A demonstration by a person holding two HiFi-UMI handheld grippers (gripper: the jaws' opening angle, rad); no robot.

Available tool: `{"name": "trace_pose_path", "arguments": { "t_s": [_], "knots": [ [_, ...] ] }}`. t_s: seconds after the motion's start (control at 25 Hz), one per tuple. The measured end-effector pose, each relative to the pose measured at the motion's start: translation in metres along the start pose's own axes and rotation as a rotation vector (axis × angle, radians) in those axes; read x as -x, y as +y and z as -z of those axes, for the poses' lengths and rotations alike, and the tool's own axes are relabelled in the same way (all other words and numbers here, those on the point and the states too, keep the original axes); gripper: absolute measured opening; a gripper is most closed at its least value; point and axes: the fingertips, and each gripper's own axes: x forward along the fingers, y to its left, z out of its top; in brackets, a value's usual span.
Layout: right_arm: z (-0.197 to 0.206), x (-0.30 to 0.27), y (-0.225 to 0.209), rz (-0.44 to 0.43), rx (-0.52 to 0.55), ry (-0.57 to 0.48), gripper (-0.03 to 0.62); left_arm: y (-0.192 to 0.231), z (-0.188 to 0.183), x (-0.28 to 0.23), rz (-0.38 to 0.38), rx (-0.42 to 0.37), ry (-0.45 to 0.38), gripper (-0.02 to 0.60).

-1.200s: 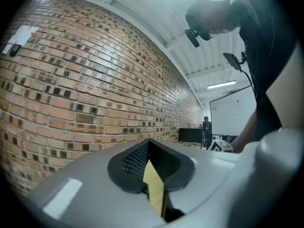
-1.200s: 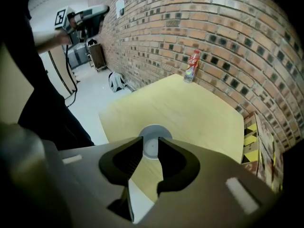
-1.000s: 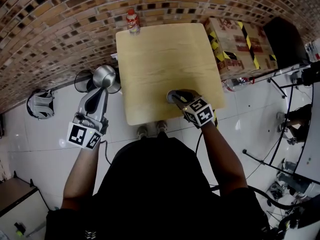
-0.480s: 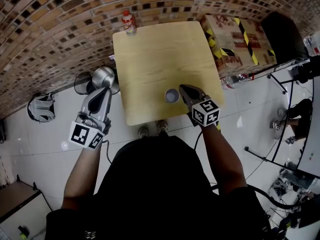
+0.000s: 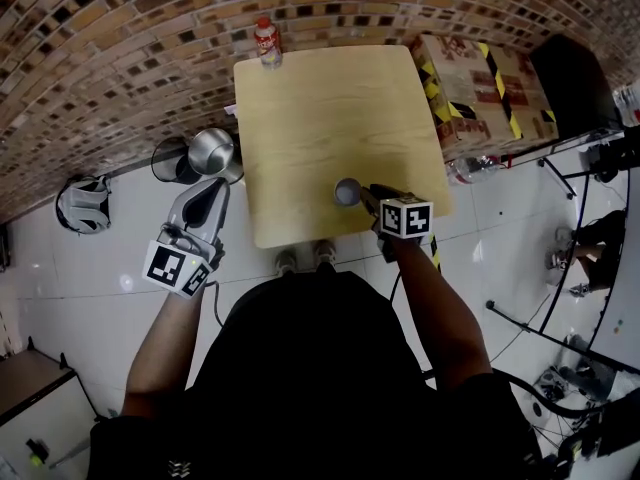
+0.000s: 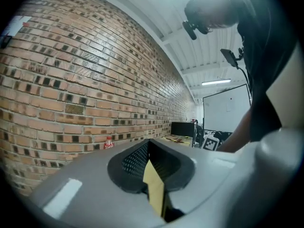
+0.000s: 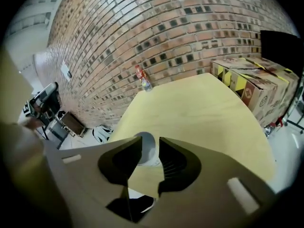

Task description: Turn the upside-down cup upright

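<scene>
Turned the cup (image 5: pixel 346 191) mouth-up; left it standing at 5 o'clock on the surface (image 5: pixel 330 118). Was spreading the right hand-held gripper (image 5: pixel 368 196), letting go of the cup between its tips. Kept the left hand-held gripper (image 5: pixel 215 186) pressed together. Looked nearly done.

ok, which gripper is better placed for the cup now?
Right. The right gripper is at the cup, jaws opening, cup just past their tips; the left gripper hangs beside the table, jaws together.
</scene>
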Motion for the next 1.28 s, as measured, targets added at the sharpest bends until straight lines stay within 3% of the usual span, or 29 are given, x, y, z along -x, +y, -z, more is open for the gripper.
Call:
{"name": "trace_pose_path", "arguments": {
  "t_s": [0.44, 0.64, 0.72, 0.88, 1.08, 1.2, 1.28],
  "knots": [
    [0.012, -0.029, -0.008, 0.08, -0.004, 0.14, 0.114, 0.006, -0.001, 0.011, -0.042, -0.01, 0.011, 0.0],
    [0.016, -0.033, -0.015, 0.134, 0.017, 0.164, 0.023, 0.01, -0.008, 0.013, -0.058, -0.012, 0.0, 0.0],
    [0.013, -0.032, -0.017, 0.16, 0.036, 0.159, 0.023, 0.012, -0.008, 0.014, -0.063, -0.012, -0.002, 0.0],
    [-0.004, -0.02, -0.028, 0.284, 0.158, 0.116, 0.023, 0.015, -0.008, 0.013, -0.068, -0.006, -0.001, 0.0],
    [-0.017, -0.011, -0.046, 0.479, 0.442, 0.126, 0.023, 0.015, -0.008, 0.008, -0.064, -0.005, -0.002, 0.0],
    [-0.02, -0.013, -0.045, 0.528, 0.516, 0.134, 0.023, 0.019, -0.009, 0.009, -0.063, -0.007, -0.003, 0.0],
    [-0.021, -0.017, -0.037, 0.512, 0.52, 0.129, 0.026, 0.024, -0.01, 0.011, -0.069, -0.004, -0.002, 0.0]
  ]
}}
